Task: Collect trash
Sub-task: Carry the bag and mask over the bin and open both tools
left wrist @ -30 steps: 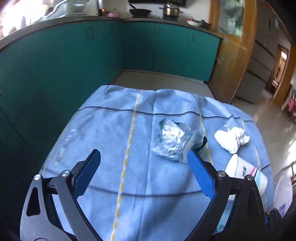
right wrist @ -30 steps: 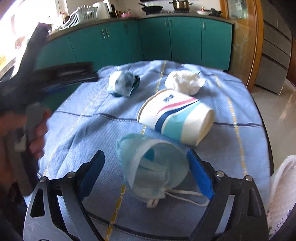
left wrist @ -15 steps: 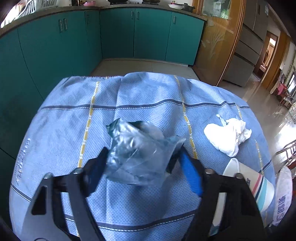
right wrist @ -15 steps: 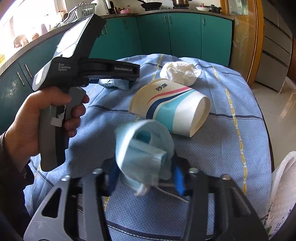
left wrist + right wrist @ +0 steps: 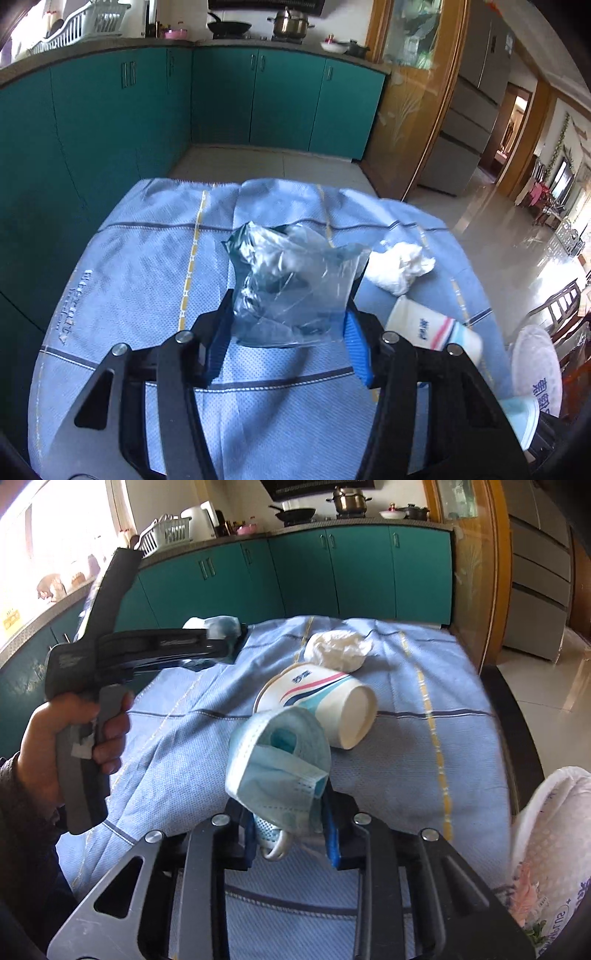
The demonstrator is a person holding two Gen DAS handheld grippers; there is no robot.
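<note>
Left gripper (image 5: pixel 288 334) just closed on a crumpled clear plastic bag (image 5: pixel 291 284), lifted off the blue tablecloth (image 5: pixel 147 280), right gripper (image 5: pixel 291 834) just clamped on a blue face mask (image 5: pixel 280 768), paper cup (image 5: pixel 325 705) lying beyond it, white tissue wad (image 5: pixel 338 650) farther back.

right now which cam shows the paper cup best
The right wrist view: the paper cup lies on its side in full, stripes and open mouth plain. The left wrist view catches only part of it behind the gripper's finger.
</note>
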